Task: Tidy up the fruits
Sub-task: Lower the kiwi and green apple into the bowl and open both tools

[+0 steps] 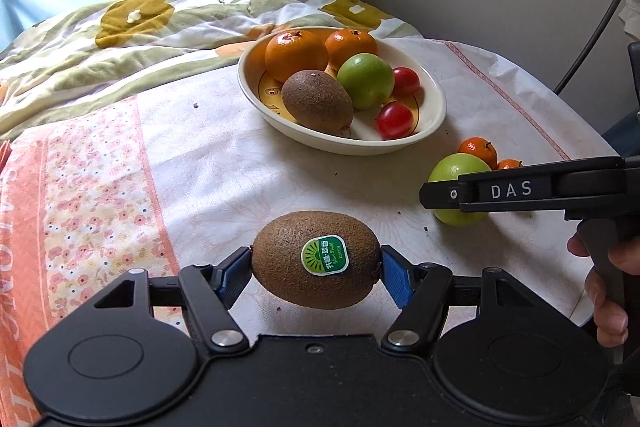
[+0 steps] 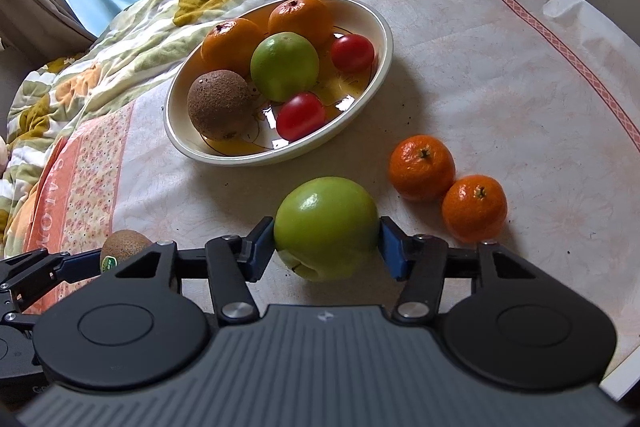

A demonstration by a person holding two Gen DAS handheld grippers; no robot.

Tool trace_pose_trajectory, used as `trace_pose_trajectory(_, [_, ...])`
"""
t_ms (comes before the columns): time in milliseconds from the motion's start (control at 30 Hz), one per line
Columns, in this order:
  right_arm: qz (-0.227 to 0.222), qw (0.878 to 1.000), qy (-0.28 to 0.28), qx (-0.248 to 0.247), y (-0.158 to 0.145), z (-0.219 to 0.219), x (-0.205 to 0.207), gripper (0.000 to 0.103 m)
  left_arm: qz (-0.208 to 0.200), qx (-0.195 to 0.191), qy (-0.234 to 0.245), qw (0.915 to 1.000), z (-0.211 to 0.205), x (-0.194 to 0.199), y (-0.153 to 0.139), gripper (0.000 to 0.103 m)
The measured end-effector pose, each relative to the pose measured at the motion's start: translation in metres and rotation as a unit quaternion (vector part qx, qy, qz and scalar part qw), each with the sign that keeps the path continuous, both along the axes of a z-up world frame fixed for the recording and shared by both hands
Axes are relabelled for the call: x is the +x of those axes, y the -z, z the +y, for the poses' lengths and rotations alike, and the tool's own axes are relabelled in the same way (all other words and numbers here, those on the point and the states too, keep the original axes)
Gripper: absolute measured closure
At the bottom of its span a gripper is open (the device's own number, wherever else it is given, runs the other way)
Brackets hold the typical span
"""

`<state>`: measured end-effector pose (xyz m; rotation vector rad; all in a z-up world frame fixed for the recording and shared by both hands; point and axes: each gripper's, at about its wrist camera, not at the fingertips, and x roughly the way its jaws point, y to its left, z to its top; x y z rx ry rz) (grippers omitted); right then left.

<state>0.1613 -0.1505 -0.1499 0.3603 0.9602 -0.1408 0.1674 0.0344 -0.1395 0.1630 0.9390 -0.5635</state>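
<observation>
Fruit sort about half done: both tools loaded.
Left wrist: left tool (image 1: 316, 269) pinches kiwi (image 1: 316, 264) above bench (image 1: 200, 167); bowl (image 1: 434, 107) holds six fruits.
Right wrist: right tool (image 2: 327, 249) clamps green apple (image 2: 326, 227) on bench; two tangerines (image 2: 422, 167) wait.

From my left hand-held gripper (image 1: 316, 269), the right one's finger hides part of the green apple (image 1: 454, 167) and most of the second mandarin (image 1: 510, 163). In my right view, the kiwi (image 2: 124, 245) peeks half-hidden behind the frame.
</observation>
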Motion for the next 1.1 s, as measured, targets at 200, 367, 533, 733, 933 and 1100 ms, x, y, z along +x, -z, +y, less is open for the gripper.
trace_pose_trajectory(200, [-0.001,1.0,0.001,0.002,-0.003,0.001,-0.003,0.033,-0.004,-0.006,-0.004,1.0,0.004,-0.004,-0.006,0.031])
trace_pose_trajectory(367, [-0.009,1.0,0.003,0.002,-0.016,0.001,-0.01,0.033,-0.015,-0.011,-0.005,0.9998,0.006,-0.007,-0.019,0.031])
trace_pose_trajectory(533, [-0.024,1.0,0.003,0.0,-0.041,-0.002,-0.019,0.033,-0.031,-0.018,-0.008,0.9993,0.006,-0.011,-0.042,0.031])
trace_pose_trajectory(733, [-0.048,0.999,-0.001,-0.001,-0.074,-0.015,-0.023,0.033,-0.054,-0.027,-0.017,0.998,0.001,-0.014,-0.069,0.031])
trace_pose_trajectory(933, [-0.068,0.997,-0.028,-0.009,-0.098,-0.036,-0.013,0.033,-0.073,-0.032,-0.045,0.9958,-0.015,-0.01,-0.09,0.031])
trace_pose_trajectory(1100, [-0.071,0.995,-0.063,-0.01,-0.105,-0.054,0.005,0.033,-0.079,-0.031,-0.074,0.9936,-0.035,0.0,-0.095,0.031])
